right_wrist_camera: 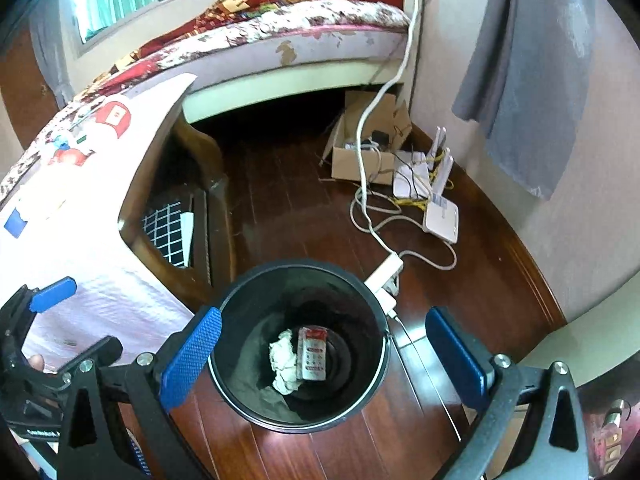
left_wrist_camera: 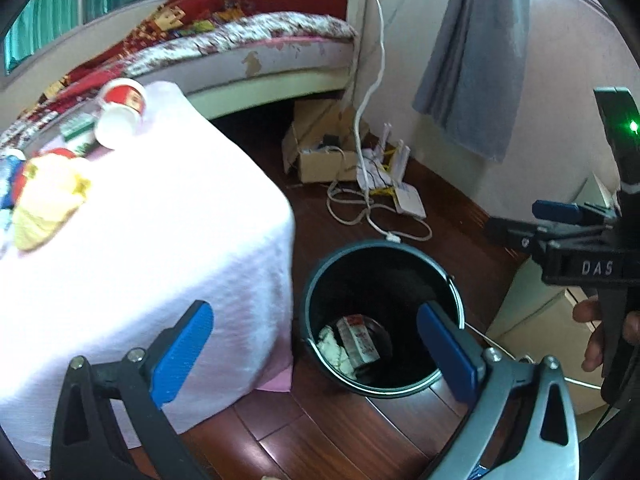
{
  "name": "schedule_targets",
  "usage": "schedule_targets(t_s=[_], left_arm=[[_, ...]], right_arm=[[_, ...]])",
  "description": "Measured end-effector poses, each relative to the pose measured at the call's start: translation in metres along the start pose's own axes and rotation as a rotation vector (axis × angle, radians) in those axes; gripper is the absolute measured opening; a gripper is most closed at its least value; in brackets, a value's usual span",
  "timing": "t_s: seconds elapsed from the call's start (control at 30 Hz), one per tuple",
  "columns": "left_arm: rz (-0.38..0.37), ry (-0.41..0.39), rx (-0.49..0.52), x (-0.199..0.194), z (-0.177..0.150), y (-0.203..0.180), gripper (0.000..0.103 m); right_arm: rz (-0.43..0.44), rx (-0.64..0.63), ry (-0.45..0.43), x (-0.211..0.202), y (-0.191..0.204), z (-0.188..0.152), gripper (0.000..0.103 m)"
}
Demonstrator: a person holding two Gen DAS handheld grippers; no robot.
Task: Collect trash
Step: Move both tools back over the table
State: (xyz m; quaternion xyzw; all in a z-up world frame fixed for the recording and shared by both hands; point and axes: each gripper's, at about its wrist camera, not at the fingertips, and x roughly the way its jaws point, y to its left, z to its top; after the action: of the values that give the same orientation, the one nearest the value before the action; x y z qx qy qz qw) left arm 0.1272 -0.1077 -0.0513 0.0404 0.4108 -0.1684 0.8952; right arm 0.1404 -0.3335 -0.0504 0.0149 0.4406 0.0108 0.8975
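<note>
Trash lies at the bottom of the black bin [right_wrist_camera: 298,344]: a crumpled white tissue [right_wrist_camera: 283,362] and, touching it on its right, a small red-and-white carton [right_wrist_camera: 313,354]. The bin stands upright on the dark wooden floor [right_wrist_camera: 280,184], just beside the corner of the worktop [left_wrist_camera: 160,240], which is draped in a pale pink cloth.

Nearest each camera, both pairs of fingers are spread wide with nothing between them. The right gripper [right_wrist_camera: 324,354] hangs over the bin's mouth, its blue-padded fingers [right_wrist_camera: 192,354] framing the rim on either side. The left gripper [left_wrist_camera: 316,348] sits above the worktop's edge and the bin, one finger over the cloth and the other over the rim. In the left wrist view a hand [left_wrist_camera: 600,332] grips the handle of the other tool at the right edge.

On the worktop, further back, lie a tipped red-and-white paper cup [left_wrist_camera: 120,114], a yellow wrapper [left_wrist_camera: 46,198] and more small packets too blurred to name.

Beyond the bin, a white power strip [right_wrist_camera: 384,272] and cable [right_wrist_camera: 368,140] trail across the floor to an open cardboard box [right_wrist_camera: 360,152] and white routers [right_wrist_camera: 440,212]. Behind them stands the bed [right_wrist_camera: 280,40] with a floral mattress, and a grey cloth [right_wrist_camera: 528,72] hangs on the wall.
</note>
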Motion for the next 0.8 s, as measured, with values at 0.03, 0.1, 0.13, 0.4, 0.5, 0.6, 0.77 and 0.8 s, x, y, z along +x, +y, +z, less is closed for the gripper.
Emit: schedule_targets(t_s=[0.03, 0.1, 0.13, 0.4, 0.5, 0.6, 0.77, 0.8], left_arm=[[0.008, -0.009, -0.008, -0.006, 0.001, 0.005, 0.102], [0.025, -0.028, -0.022, -0.013, 0.004, 0.011, 0.102], [0.036, -0.038, -0.03, -0.019, 0.004, 0.017, 0.102], [0.121, -0.075, -0.106, -0.04, 0.001, 0.061, 0.102], [0.156, -0.09, -0.143, -0.049, -0.002, 0.082, 0.102], [0.19, -0.103, -0.179, -0.059, -0.005, 0.105, 0.102], [0.279, -0.124, -0.245, -0.076, -0.013, 0.152, 0.102], [0.294, -0.127, -0.255, -0.08, -0.017, 0.157, 0.102]], right_arm=[[0.004, -0.006, -0.009, -0.003, 0.004, 0.001, 0.103], [0.013, -0.016, -0.028, -0.01, 0.012, 0.004, 0.103], [0.016, -0.02, -0.035, -0.012, 0.016, 0.005, 0.103], [0.069, -0.073, -0.087, -0.024, 0.061, 0.022, 0.103], [0.095, -0.099, -0.095, -0.024, 0.084, 0.03, 0.103], [0.134, -0.143, -0.11, -0.022, 0.116, 0.038, 0.103], [0.188, -0.223, -0.128, -0.017, 0.171, 0.049, 0.103], [0.2, -0.24, -0.127, -0.015, 0.182, 0.051, 0.103]])
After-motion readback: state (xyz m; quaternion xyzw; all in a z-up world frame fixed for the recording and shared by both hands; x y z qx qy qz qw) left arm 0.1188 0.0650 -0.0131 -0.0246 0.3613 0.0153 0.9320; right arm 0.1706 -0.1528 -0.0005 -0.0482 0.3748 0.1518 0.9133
